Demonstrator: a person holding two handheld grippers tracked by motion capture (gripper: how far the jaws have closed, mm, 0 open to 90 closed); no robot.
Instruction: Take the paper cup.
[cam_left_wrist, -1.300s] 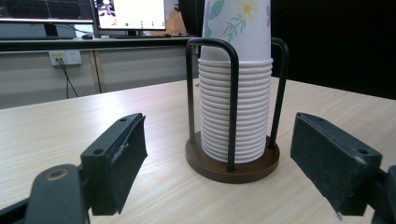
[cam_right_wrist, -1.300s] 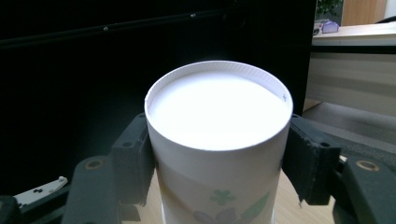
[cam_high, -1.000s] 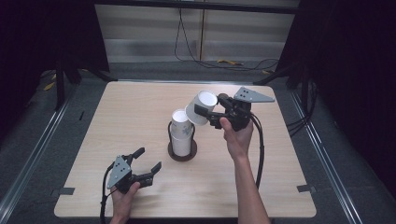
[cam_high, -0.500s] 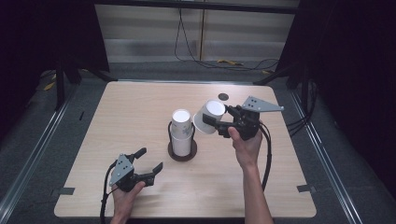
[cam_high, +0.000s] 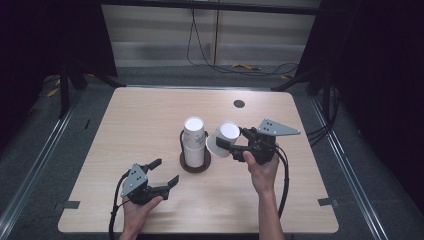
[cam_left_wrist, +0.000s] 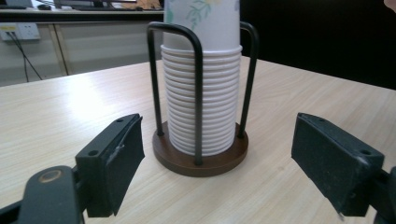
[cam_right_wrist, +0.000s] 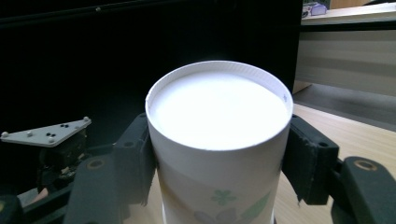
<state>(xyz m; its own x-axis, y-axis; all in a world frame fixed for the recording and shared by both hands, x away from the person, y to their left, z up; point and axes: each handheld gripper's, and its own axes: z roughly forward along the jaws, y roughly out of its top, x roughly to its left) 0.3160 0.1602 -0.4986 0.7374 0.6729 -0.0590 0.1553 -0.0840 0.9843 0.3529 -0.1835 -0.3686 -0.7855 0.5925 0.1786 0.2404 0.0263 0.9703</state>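
A stack of white paper cups (cam_high: 194, 137) stands in a black wire holder with a round brown base (cam_high: 195, 165) at mid-table. My right gripper (cam_high: 234, 141) is shut on a single flower-printed paper cup (cam_high: 226, 134), tipped with its white bottom up, just right of the stack. In the right gripper view both pads press that cup (cam_right_wrist: 219, 116). Near the front left my left gripper (cam_high: 164, 171) is open; its jaws have just been opening, with nothing between them. The left gripper view looks at the stack (cam_left_wrist: 203, 102) a short way ahead of those jaws.
The light wooden table (cam_high: 145, 112) has a small dark round hole (cam_high: 239, 103) near its far edge. Cables lie on the floor behind the table, and dark stands flank it. Bare tabletop spreads left of the holder and in front of it.
My right gripper has carried the cup from behind the stack's top down and toward the person, to the stack's right side. The left gripper stayed in place.
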